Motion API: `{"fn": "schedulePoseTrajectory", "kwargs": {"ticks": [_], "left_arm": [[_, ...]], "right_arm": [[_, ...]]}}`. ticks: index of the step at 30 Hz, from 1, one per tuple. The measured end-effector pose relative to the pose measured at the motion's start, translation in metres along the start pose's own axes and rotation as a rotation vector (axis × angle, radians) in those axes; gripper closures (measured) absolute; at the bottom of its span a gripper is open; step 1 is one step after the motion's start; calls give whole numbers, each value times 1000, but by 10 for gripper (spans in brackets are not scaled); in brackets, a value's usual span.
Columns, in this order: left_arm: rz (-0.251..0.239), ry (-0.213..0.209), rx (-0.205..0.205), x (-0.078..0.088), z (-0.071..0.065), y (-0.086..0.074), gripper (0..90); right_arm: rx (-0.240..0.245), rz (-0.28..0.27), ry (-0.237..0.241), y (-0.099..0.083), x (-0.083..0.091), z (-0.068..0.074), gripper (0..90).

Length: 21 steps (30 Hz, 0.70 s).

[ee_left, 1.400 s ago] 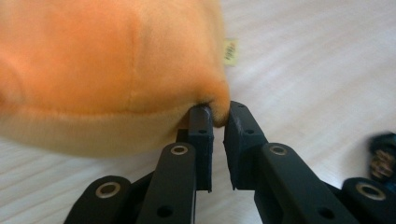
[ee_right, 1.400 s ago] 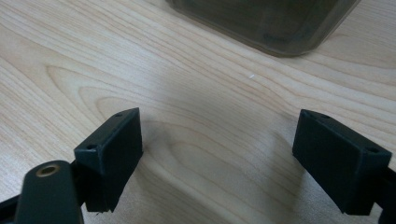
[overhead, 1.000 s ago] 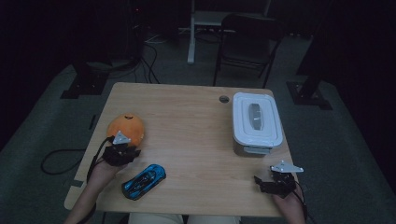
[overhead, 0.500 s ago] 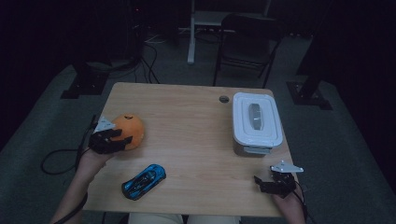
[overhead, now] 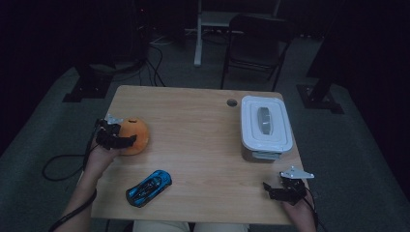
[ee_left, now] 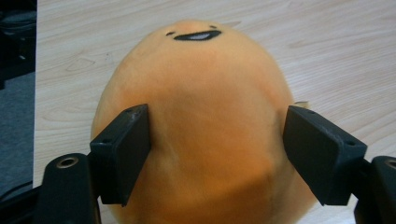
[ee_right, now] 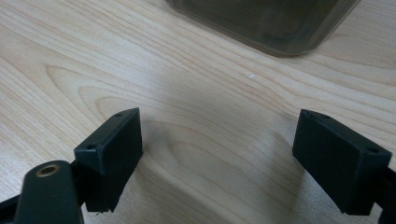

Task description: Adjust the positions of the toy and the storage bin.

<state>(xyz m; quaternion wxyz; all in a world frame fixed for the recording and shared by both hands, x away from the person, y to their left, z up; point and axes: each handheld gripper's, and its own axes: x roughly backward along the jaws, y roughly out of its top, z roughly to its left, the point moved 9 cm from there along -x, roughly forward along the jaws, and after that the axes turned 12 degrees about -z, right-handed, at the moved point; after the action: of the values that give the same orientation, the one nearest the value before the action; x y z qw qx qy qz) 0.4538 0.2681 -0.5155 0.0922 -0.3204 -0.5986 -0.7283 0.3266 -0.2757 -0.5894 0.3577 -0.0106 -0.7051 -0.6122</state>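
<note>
At table's left edge | left hand-held gripper point(overhead: 126, 140) just opened around orange plush point(ee_left: 201, 126)

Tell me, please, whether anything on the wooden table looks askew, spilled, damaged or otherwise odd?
Nothing stands out. The orange egg-shaped plush toy sits intact between the jaws of the left hand-held gripper, the blue toy car rests on its wheels, slanted across the wooden table, and the white lidded plastic container is closed. No spill or damage shows.
</note>
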Motion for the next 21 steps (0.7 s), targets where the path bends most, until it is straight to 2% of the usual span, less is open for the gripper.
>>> {"fn": "schedulePoseTrajectory", "kwargs": {"ticks": [2, 4, 8, 11, 13, 15, 17, 19, 21], "left_arm": [[-1, -11, -8, -3, -1, -2, 275], [4, -2, -1, -5, 0, -5, 323], [0, -16, 14, -7, 1, -10, 482], [-25, -22, 13, -1, 0, -7, 620], [-51, -24, 10, 4, -2, -4, 681], [-66, -25, 19, 11, -3, -2, 698], [-75, -57, 26, 17, -7, -1, 710], [-84, -71, 20, 24, -11, -1, 716], [-94, -68, 17, 32, -15, -1, 716]], "right_arm": [[0, 0, 0, 0, 0, 0, 153], [0, 0, 0, 0, 0, 0, 153], [0, 0, 0, 0, 0, 0, 153], [0, 0, 0, 0, 0, 0, 153], [0, 0, 0, 0, 0, 0, 153], [0, 0, 0, 0, 0, 0, 153], [0, 0, 0, 0, 0, 0, 153], [0, 0, 0, 0, 0, 0, 153], [0, 0, 0, 0, 0, 0, 153]]}}
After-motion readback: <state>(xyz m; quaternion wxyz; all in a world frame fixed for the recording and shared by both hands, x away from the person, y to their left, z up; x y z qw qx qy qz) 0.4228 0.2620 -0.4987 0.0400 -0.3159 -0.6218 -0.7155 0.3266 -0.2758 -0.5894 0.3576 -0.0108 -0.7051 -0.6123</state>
